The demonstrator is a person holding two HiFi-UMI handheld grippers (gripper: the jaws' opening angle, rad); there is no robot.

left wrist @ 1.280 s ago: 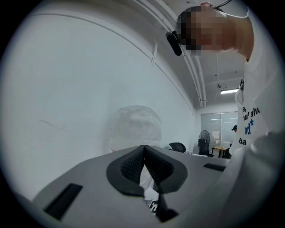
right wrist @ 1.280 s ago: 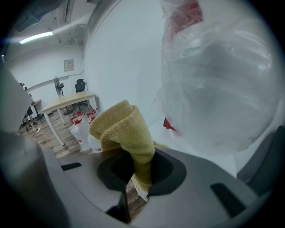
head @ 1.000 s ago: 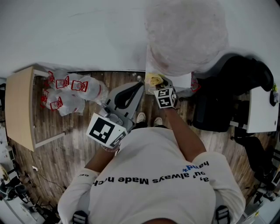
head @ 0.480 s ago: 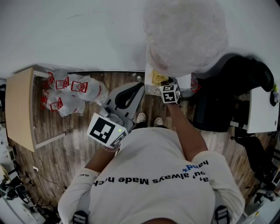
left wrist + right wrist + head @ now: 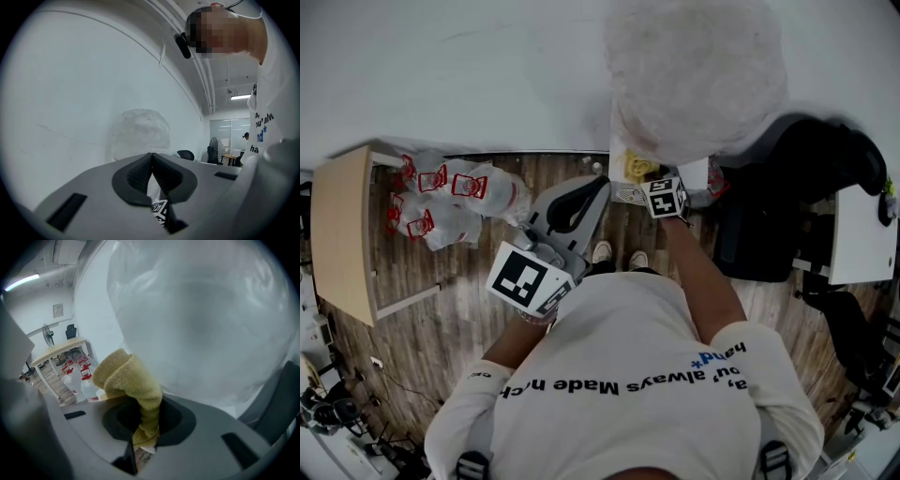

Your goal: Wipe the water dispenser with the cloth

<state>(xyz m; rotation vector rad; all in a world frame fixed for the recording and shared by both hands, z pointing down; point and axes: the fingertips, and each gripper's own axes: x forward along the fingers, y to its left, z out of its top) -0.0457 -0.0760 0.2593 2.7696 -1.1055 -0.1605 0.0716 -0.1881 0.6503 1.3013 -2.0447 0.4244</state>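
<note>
So the right hand-held gripper [image 5: 146,427] is pinching the cloth [image 5: 126,376], a yellow terry one. The jaws are clamped on its lower part and the rest bunches up in a fat fold above them. That fold sits right at the lower left flank of the bottle [image 5: 201,319], the big cloudy one on top of the water dispenser [image 5: 698,84]. I honestly can't tell if the cloth is pressing on the bottle or just beside it. In the head view the cloth shows as a little yellow lump at the bottle's near edge, just past the right gripper's marker cube [image 5: 666,197]. The left hand-held gripper [image 5: 152,161] has its jaws pressed together with nothing between them. It's held back from the dispenser, near the person's chest, pointing toward the wall [image 5: 70,93]. Its own view shows the bottle further off and a sliver of the other gripper's cube below the jaw tips. The dispenser body is mostly hidden under the bottle, so only the top end really shows. Off to the left, a cluster of water jugs [image 5: 450,197] with red caps sits on the wood floor [image 5: 441,309] beside a tan desk [image 5: 342,234], and a black chair [image 5: 797,187] is on the right, partly cut off by the bottle.
</note>
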